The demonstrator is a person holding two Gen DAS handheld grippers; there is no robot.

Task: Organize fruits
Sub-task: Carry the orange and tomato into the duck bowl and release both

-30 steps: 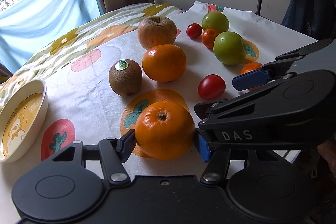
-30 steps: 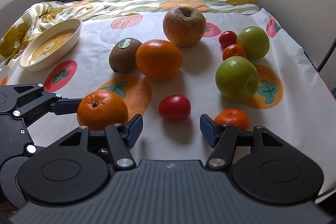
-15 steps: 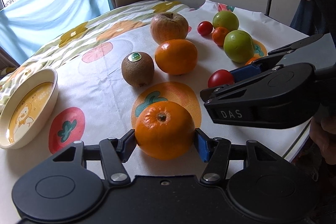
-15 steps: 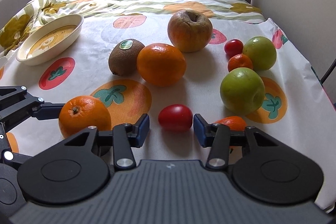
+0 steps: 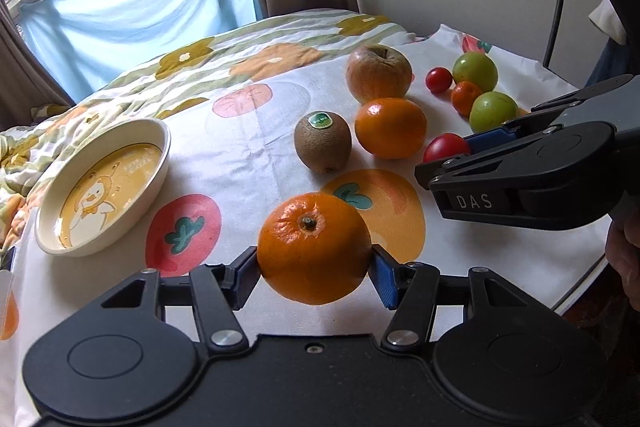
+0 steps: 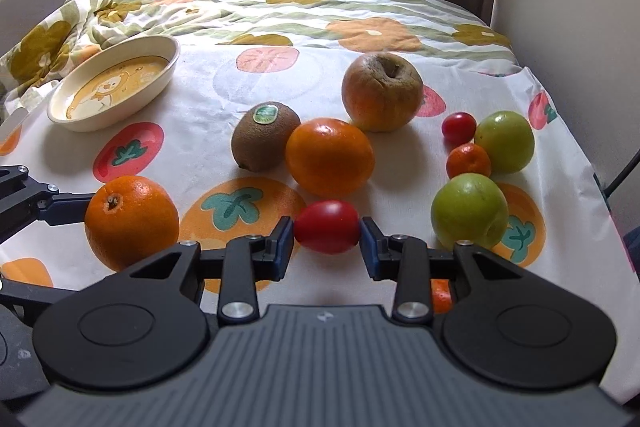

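Cloth-covered worktop (image 6: 200, 95). Left tongs (image 5: 314, 273) pinch orange (image 5: 314, 247); right tongs (image 6: 327, 241), just closing, pinch tomato (image 6: 327, 226). Risk: tomato squashes or slips.

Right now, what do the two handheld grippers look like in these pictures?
Both are matte black plastic. Each has two round housings with circular caps, angular linkage arms with silver screws, and blue pads on the fingertips. The left gripper has a smooth body; the right gripper has a grey ribbed one, and its side is marked DAS in white. No cables show.

Dish (image 6: 114, 85) far left on tabletop (image 6: 200, 99); kiwi (image 6: 264, 137) touching its right-hand neighbour, orange (image 6: 330, 157); apple (image 6: 382, 91) behind them, tomato (image 6: 327, 227) in front.
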